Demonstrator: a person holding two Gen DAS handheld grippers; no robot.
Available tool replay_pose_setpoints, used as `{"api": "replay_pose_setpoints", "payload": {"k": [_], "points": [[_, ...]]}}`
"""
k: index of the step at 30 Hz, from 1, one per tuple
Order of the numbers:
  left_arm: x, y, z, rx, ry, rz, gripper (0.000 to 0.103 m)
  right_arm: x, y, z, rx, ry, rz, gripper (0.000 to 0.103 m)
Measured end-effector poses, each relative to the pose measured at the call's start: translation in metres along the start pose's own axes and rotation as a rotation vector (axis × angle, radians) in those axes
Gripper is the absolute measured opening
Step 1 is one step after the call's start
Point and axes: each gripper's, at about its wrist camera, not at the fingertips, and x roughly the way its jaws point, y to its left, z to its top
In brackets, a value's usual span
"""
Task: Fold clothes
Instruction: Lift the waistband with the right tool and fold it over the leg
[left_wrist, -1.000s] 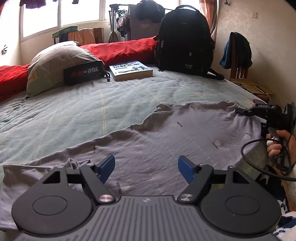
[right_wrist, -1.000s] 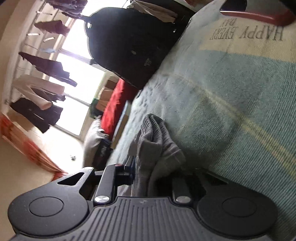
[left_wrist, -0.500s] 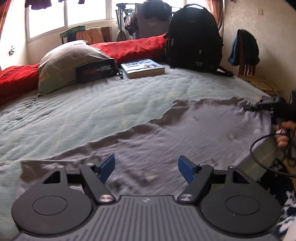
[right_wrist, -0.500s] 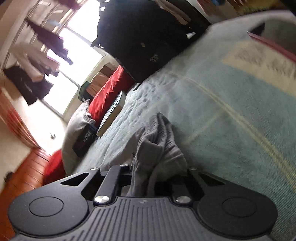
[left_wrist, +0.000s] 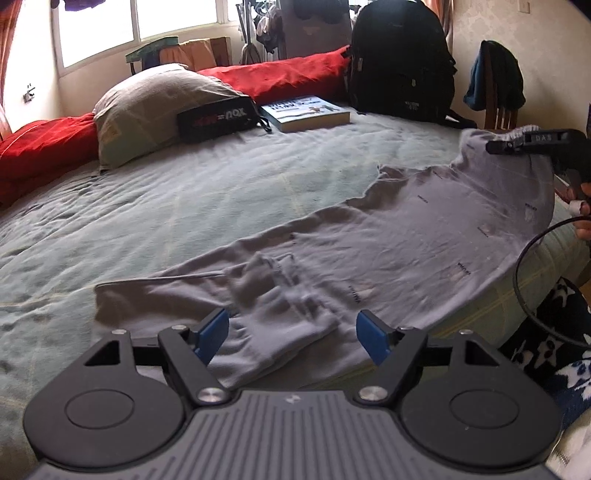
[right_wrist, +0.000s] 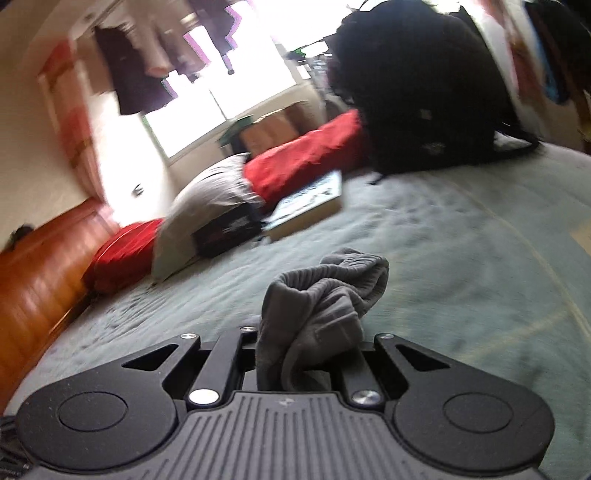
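On the bed (left_wrist: 184, 206), right claw (right_wrist: 303, 354) grips garment (left_wrist: 424, 251).

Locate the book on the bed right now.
In the left wrist view the book lies flat at the far side of the bed, between the black pouch on its left and the black backpack on its right.
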Motion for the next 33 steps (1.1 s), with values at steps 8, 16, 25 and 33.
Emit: {"api": "replay_pose_setpoints", "payload": {"k": [8, 16, 25, 33], "points": [[-0.017, 0.025, -0.013, 0.015, -0.016, 0.021, 0.078, 0.015, 0.075, -0.002, -0.118, 0.053, 0.102, 0.012], [-0.031, 0.049, -0.025, -0.006, -0.029, 0.055, 0.079, 0.033, 0.144, -0.015, -0.223, 0.108, 0.192, 0.012], [-0.044, 0.072, -0.037, -0.039, -0.043, 0.097, 0.08, 0.056, 0.218, -0.044, -0.408, 0.157, 0.205, 0.012], [-0.049, 0.088, -0.044, -0.075, -0.047, 0.134, 0.08, 0.069, 0.269, -0.072, -0.572, 0.163, 0.177, 0.012]]}}
